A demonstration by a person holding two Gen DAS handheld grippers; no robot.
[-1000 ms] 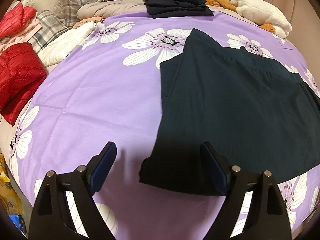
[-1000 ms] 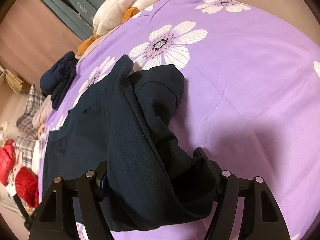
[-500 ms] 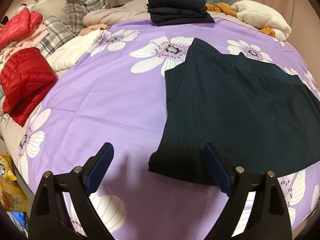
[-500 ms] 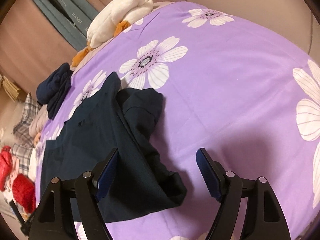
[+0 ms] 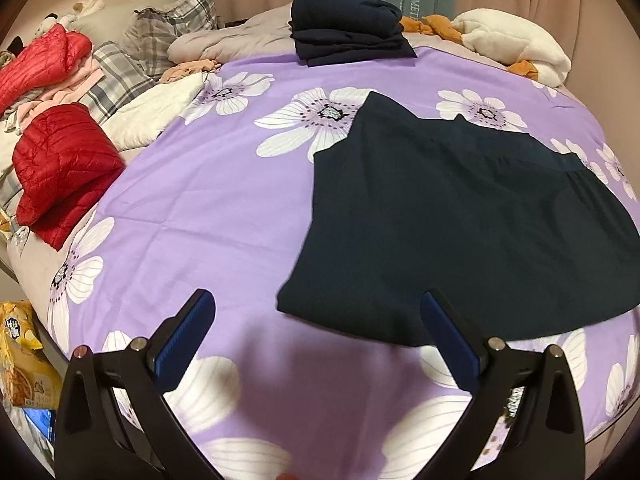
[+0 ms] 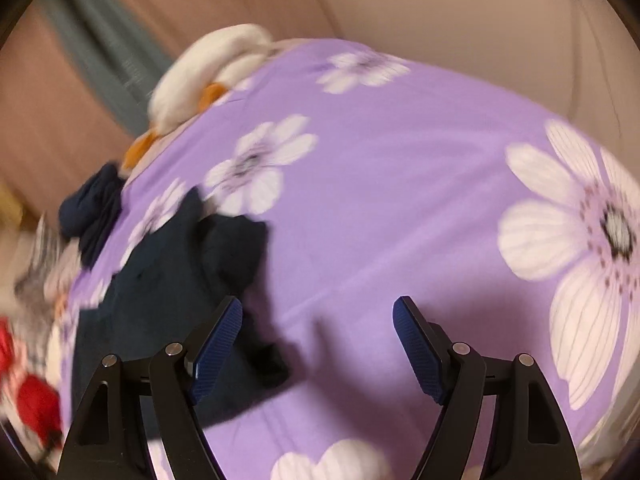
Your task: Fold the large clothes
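Observation:
A dark navy garment (image 5: pixel 460 216) lies spread flat on the purple flowered bedsheet (image 5: pixel 192 208), right of centre in the left wrist view. My left gripper (image 5: pixel 316 316) is open and empty, raised above the garment's near left corner. In the blurred right wrist view the same garment (image 6: pixel 168 280) lies at the left with a bunched edge. My right gripper (image 6: pixel 318 320) is open and empty over bare sheet (image 6: pixel 380 200), its left finger just above the garment's edge.
A stack of folded navy clothes (image 5: pixel 348 28) sits at the far edge of the bed. A white and orange fleece (image 5: pixel 516 44) lies at the far right. Red puffer jackets (image 5: pixel 60 164), plaid pillows (image 5: pixel 172 28) and white cloth crowd the left side. A snack bag (image 5: pixel 24 364) is at the lower left.
My right gripper has let go of the garment's bunched edge, opened, and pulled back to the right. My left gripper has drawn back from the garment's near corner, still open.

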